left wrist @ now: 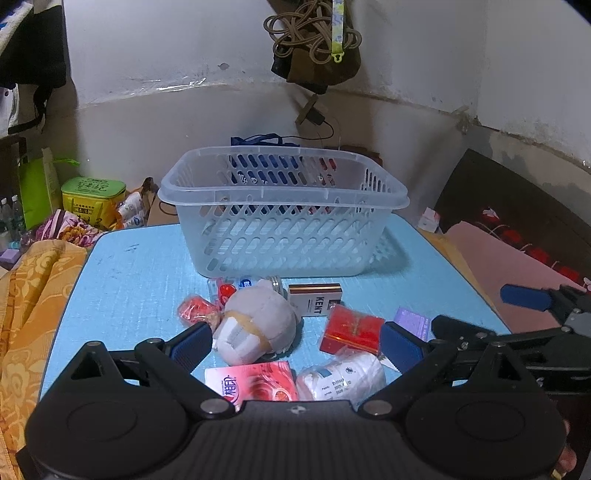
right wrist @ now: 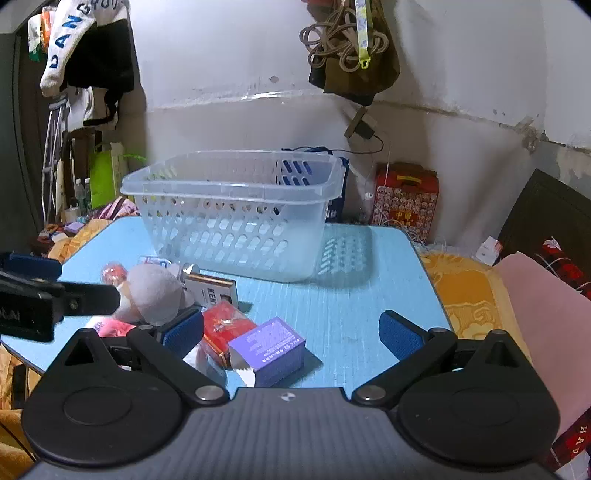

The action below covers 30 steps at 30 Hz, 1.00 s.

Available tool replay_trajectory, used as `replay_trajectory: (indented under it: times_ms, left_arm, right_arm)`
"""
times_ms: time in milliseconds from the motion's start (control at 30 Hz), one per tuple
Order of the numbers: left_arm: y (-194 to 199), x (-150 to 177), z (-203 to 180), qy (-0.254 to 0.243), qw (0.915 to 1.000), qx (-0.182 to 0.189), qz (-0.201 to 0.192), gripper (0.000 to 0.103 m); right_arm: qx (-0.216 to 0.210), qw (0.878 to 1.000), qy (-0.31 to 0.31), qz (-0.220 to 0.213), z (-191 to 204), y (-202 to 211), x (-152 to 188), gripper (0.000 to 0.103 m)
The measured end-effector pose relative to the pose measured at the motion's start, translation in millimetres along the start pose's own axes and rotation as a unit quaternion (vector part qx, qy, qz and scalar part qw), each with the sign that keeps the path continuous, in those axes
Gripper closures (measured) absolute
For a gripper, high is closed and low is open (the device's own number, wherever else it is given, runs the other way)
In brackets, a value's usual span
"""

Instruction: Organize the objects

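Both tilted downward, the left hand-held gripper and the right hand-held gripper stood side by side with their blue-padded jaws spread wide, gripping nothing, the right slightly ahead.

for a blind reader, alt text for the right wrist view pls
Open right gripper hovers over a purple box and red box on a blue table, with an empty clear basket behind.

Tangled cord on wall, green tin, red carton.
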State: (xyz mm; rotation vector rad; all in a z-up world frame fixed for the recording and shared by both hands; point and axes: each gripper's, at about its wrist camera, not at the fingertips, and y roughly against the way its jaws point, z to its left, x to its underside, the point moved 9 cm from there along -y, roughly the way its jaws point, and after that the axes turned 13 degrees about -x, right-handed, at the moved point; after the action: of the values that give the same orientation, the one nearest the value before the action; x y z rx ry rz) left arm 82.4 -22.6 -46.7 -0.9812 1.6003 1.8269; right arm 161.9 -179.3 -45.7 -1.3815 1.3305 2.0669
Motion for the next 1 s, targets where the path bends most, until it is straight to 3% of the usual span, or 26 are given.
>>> replay_trajectory:
  times_ms: [600, 1000]
  left_arm:
    - [34, -4, 9, 0.014, 0.9988, 0.006, -0.045, 0.004]
    - [50, 14, 10, 0.001, 0.9986, 0.007, -0.053, 0.004]
  right_arm:
    - [0.021, 1.000, -0.004, -0.017, 10, 26, -3, 0.000]
    - [0.033, 0.999, -0.016, -0.031, 15, 31, -8, 0.000]
